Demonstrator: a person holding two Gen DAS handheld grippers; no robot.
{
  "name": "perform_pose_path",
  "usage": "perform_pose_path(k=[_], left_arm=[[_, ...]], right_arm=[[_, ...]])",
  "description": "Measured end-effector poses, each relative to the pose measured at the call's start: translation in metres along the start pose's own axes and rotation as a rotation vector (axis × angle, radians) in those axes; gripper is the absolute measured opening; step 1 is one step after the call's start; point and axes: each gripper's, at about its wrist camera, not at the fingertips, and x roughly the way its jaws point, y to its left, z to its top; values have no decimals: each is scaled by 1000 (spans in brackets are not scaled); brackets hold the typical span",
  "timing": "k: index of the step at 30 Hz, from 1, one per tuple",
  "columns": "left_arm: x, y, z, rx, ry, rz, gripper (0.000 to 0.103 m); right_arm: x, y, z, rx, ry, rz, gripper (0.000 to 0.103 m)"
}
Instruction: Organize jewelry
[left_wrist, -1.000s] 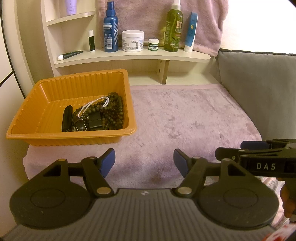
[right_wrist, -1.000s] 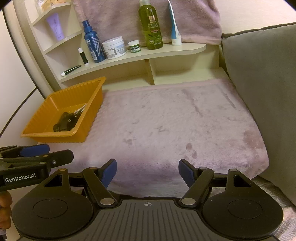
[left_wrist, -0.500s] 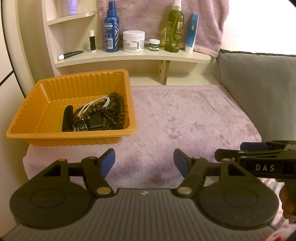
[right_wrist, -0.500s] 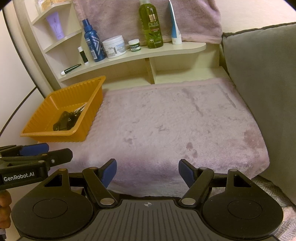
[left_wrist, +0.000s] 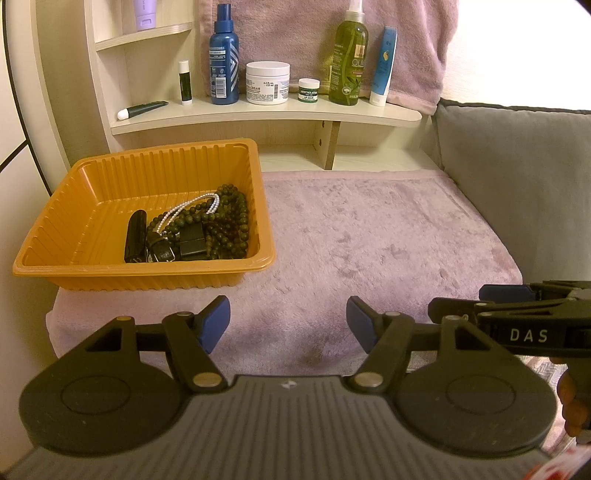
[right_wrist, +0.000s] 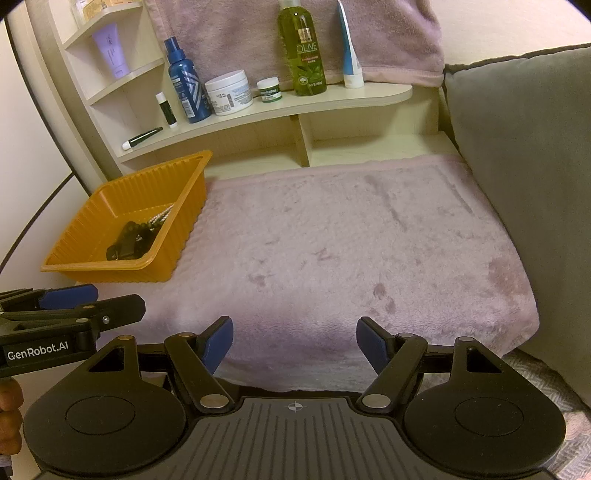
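Observation:
An orange ribbed tray (left_wrist: 92, 184) (right_wrist: 192, 173) sits at the left end of a mauve plush cloth (left_wrist: 369, 236) (right_wrist: 351, 240). In it lie dark green bead strands (left_wrist: 232, 218), a thin white pearl strand (left_wrist: 192, 206), a black tube-shaped case (left_wrist: 135, 236) and small black boxes (left_wrist: 192, 240); the right wrist view shows only part of this pile (right_wrist: 129, 240). My left gripper (left_wrist: 288, 321) hangs open over the cloth's near edge, right of the tray, holding nothing. My right gripper (right_wrist: 293, 341) is open and empty too, beside it at the near edge.
A curved shelf (left_wrist: 266, 114) behind the cloth carries a blue spray bottle (left_wrist: 223, 62), a white jar (left_wrist: 267, 83), a green bottle (left_wrist: 349, 59) and tubes. A grey cushion (left_wrist: 517, 177) walls the right side. A mauve towel (left_wrist: 314, 29) hangs at the back.

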Motion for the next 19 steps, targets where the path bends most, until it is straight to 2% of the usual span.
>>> perform_pose_path(k=[19], left_arm=[[2, 1, 1, -1, 4, 1, 67]], right_arm=[[2, 0, -1, 0, 2, 0, 74]])
